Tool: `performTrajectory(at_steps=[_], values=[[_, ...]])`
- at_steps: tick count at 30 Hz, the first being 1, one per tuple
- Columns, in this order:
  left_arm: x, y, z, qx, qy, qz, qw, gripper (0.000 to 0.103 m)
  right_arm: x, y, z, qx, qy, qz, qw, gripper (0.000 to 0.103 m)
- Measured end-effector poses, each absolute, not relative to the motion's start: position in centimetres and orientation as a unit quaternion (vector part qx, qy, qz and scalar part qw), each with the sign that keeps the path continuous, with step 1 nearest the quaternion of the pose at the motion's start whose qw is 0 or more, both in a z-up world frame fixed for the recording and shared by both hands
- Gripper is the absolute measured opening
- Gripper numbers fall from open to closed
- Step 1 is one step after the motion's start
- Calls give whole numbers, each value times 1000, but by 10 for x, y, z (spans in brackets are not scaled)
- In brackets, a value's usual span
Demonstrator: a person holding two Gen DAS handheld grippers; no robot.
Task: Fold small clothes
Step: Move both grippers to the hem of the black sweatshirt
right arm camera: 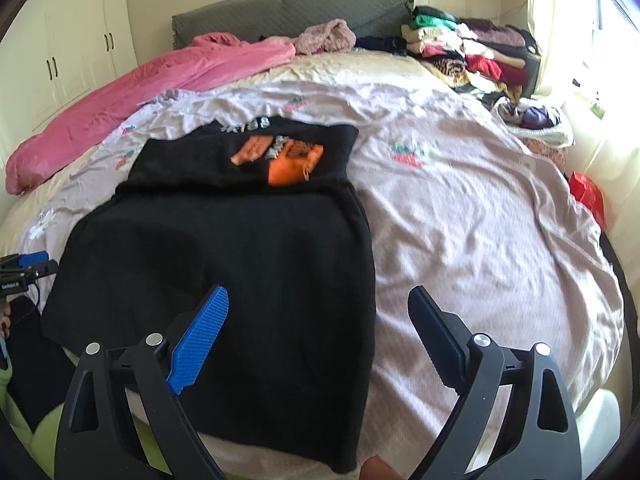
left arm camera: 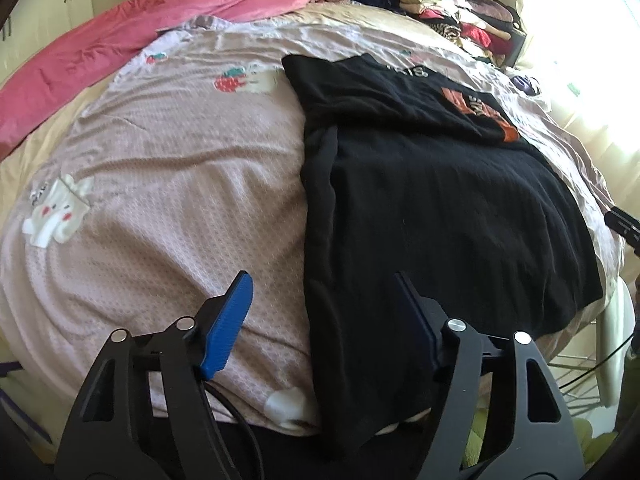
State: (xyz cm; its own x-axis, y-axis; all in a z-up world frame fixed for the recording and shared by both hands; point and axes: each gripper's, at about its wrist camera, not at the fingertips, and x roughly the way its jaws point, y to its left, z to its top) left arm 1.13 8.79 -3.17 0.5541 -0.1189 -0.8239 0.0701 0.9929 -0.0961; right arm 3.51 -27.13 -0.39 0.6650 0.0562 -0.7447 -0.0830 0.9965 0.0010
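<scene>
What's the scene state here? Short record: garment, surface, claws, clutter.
garment: black knit top with orange print, partly folded, near edge hanging over the bed's front
surface: pale pink printed bedsheet
left claw: open, straddling the garment's left edge, pads not pressing
right claw: open, straddling its right edge
clutter: pink quilt at the left; stack of folded clothes at the far right

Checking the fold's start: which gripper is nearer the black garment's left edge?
Left. The left gripper straddles that edge of the black garment; the right gripper straddles the opposite edge.
</scene>
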Motion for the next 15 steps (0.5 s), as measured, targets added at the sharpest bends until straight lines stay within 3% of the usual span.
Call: performTrajectory(at_steps=[5, 8, 15], values=[[4, 81, -44, -34, 489, -68, 869, 61, 21, -278, -21, -14, 432, 40, 901, 88], [0, 77, -51, -33, 498, -70, 864, 52, 13, -284, -30, -10, 444, 40, 895, 79], [-8, 74, -55, -32, 502, -67, 861, 44, 6, -289, -42, 1, 463, 57, 884, 52]])
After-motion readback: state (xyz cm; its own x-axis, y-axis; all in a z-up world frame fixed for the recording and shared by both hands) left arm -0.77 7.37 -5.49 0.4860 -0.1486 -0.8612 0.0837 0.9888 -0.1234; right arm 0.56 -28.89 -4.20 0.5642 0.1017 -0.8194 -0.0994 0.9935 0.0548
